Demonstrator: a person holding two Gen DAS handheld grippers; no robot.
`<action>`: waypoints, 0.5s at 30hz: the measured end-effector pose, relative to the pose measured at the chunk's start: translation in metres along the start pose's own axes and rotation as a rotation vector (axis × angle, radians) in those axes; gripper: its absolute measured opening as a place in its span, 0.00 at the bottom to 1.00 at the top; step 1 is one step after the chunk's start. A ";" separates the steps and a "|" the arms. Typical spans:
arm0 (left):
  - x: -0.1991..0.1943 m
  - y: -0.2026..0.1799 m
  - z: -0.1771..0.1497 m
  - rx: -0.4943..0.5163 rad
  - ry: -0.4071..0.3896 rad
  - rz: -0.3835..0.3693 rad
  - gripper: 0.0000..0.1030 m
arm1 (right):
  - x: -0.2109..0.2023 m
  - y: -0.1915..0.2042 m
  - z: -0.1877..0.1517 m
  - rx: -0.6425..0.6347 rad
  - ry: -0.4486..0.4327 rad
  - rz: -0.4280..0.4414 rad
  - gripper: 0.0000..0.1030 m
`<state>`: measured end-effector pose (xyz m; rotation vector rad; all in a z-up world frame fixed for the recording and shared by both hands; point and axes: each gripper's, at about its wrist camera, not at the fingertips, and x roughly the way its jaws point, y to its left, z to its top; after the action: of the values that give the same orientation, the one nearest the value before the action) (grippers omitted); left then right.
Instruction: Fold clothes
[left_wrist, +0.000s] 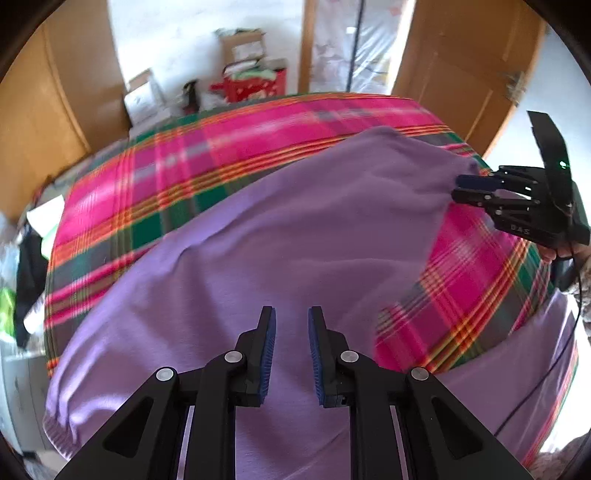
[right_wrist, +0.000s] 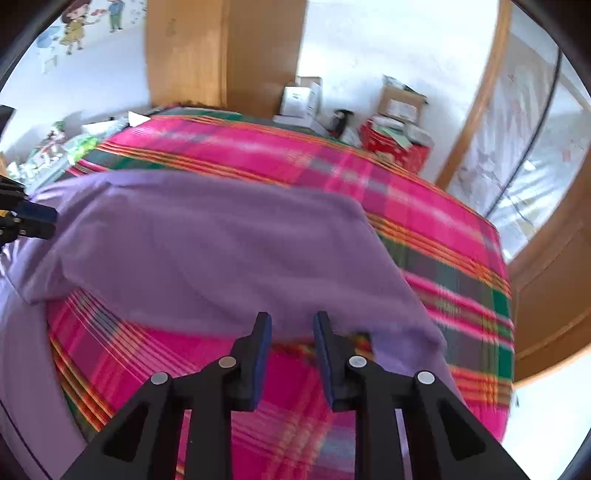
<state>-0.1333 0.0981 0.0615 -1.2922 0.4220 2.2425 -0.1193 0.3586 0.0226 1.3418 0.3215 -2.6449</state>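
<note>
A purple garment (left_wrist: 295, 229) lies spread over a bed covered with a pink, green and orange plaid blanket (left_wrist: 258, 125). My left gripper (left_wrist: 291, 314) hangs above the garment's near part. It is open, with only cloth showing below the gap. In the right wrist view the same garment (right_wrist: 221, 240) has a folded layer lying across the blanket (right_wrist: 406, 192). My right gripper (right_wrist: 292, 317) is open just short of that layer's near edge, with nothing between its pads. The right gripper (left_wrist: 456, 188) also shows at the garment's far right corner. The left gripper (right_wrist: 48, 221) peeks in at the left edge.
Beyond the bed's far edge stand cardboard boxes (left_wrist: 243, 46) and a red bag (left_wrist: 255, 86) on the floor. Wooden doors (left_wrist: 461, 74) flank the bed. Clutter (right_wrist: 62, 147) lies by the bed's left side. A person's hand (left_wrist: 561, 254) holds the right gripper.
</note>
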 end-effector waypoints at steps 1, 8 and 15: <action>0.000 -0.008 0.001 0.021 -0.008 0.003 0.21 | -0.004 -0.007 -0.006 0.029 -0.005 -0.010 0.24; 0.014 -0.050 0.007 0.138 -0.003 0.009 0.22 | -0.050 -0.058 -0.057 0.247 -0.073 -0.088 0.36; 0.029 -0.065 0.018 0.120 0.027 -0.010 0.22 | -0.055 -0.096 -0.094 0.371 -0.029 -0.130 0.39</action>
<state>-0.1212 0.1686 0.0441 -1.2605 0.5503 2.1589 -0.0364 0.4781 0.0247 1.4215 -0.0975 -2.9356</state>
